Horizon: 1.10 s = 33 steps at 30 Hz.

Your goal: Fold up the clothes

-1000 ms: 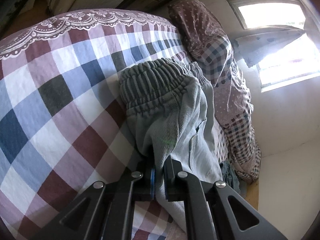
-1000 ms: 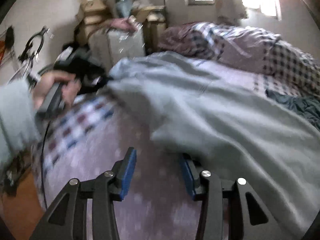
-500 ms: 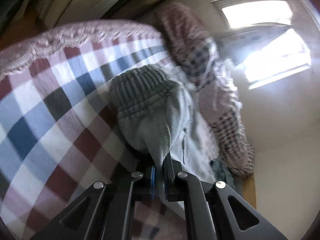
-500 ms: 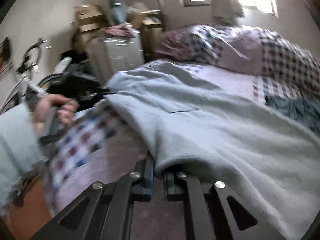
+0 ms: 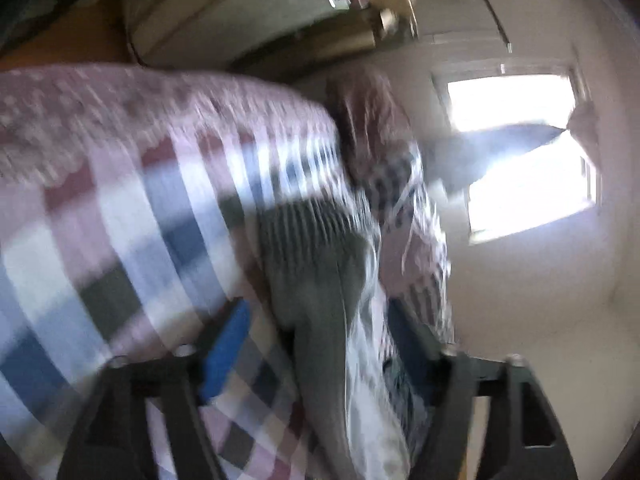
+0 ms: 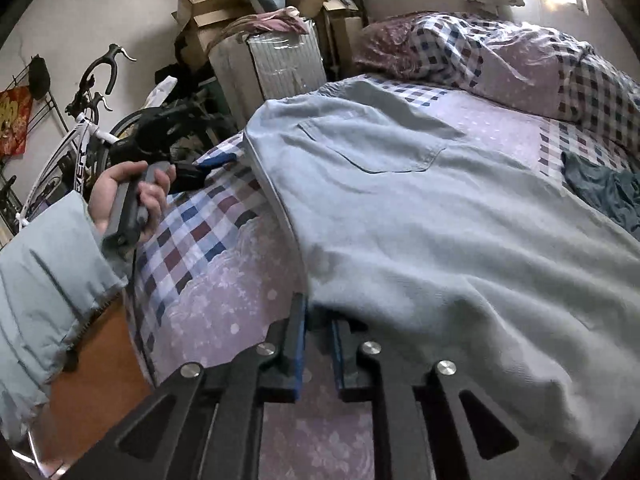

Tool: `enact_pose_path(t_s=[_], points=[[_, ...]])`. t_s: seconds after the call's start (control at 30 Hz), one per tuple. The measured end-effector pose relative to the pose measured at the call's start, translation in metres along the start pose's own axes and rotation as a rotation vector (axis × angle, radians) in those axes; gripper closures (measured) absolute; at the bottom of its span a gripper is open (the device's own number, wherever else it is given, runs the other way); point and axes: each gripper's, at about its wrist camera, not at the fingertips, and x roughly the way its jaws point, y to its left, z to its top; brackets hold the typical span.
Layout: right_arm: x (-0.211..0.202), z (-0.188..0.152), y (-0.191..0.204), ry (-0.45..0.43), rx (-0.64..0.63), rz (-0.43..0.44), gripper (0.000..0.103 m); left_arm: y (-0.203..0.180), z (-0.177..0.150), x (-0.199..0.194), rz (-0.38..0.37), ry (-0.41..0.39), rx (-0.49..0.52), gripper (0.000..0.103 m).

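Left gripper (image 5: pixel 316 344) has just sprung its jaws wide and holds nothing, the grey trousers (image 6: pixel 420 208) lying loose between them. Right gripper (image 6: pixel 318 332), jaws narrow, pinches the trousers' near edge; I judge that it should keep that pinch and pull the cloth flat across the checked bedspread (image 6: pixel 192 240). Behind stand a bicycle (image 6: pixel 80 136) and cardboard boxes (image 6: pixel 208 0).

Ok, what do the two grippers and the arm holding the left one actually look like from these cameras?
Both are black handheld grippers with cut-out linkage arms, silver pivot screws and blue pads on the fingers: the right gripper shows this sharply, the left gripper only through blur. In the right wrist view, the left gripper has a grey-black handle with a dark cable trailing below. The person's sleeve is pale blue-grey with a gathered cuff.
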Motion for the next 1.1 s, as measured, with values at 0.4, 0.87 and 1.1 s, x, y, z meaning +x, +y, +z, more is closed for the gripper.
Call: enact_pose_path(t_s=[0.4,0.87,1.1], points=[[-0.025,-0.010,-0.009,-0.020,0.082,0.004,0.088,-0.029,0.022,0.079,0.190,0.077,0.073,0.022],[-0.045,-0.007,-0.004,-0.046,0.049,0.008,0.088,-0.044,0.038,0.036,0.075,0.050,0.140,0.075],[-0.047,-0.012,-0.009,-0.034,0.063,0.014,0.088,0.021,0.036,0.026,0.025,0.092,-0.052,0.061]])
